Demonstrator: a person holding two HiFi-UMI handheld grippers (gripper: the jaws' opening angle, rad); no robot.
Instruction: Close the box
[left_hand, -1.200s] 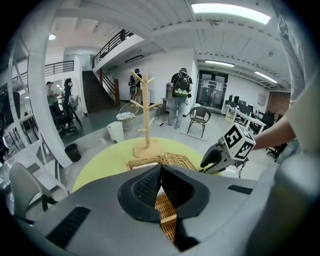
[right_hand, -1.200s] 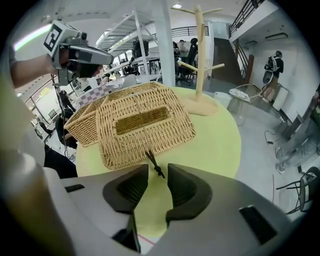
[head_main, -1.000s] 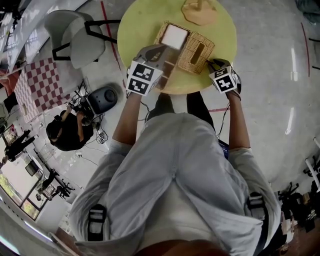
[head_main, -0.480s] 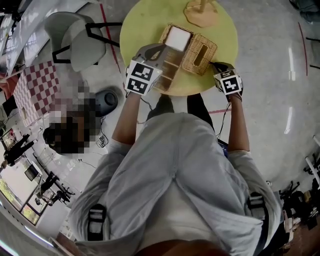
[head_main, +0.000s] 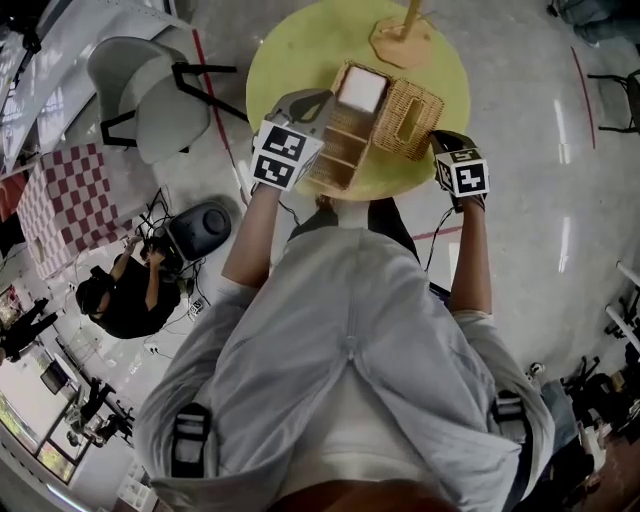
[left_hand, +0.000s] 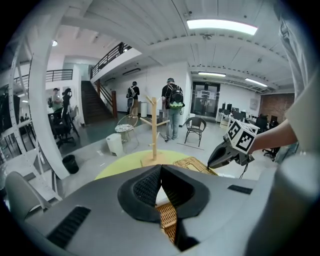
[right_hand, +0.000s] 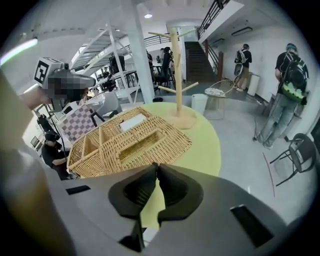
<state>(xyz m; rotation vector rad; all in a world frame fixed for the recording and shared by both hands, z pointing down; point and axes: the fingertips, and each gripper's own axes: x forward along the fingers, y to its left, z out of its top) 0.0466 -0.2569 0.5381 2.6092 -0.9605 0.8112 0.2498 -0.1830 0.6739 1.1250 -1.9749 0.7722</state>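
The round yellow-green table (head_main: 300, 55) fills the head view toward 12 o'clock, with a grey chair (head_main: 150, 95) on the floor at its 9 o'clock. The wicker box (head_main: 338, 160) sits on the table's near part, about 6 o'clock from the table's middle. Its 3 narrow compartments lie uncovered on the side toward 9 o'clock.

The wicker lid (right_hand: 147, 137), which has 1 long slot, stands tilted over the box's 3 o'clock side and is not down flat. A wooden branched stand (right_hand: 176, 75) rises at the table's 12 to 1 o'clock, apart from the box.

The left gripper (left_hand: 160, 172) comes in at the box's 8 o'clock. Its jaws are pressed together on a strip of the box's wicker wall.

The right gripper (right_hand: 158, 167) is at the lid's 4 o'clock. Its jaws have just been closing and now stand nearly together, pinching the lid's near edge.

A white flat piece (right_hand: 132, 121) lies in the box's far compartment, toward 12 o'clock.
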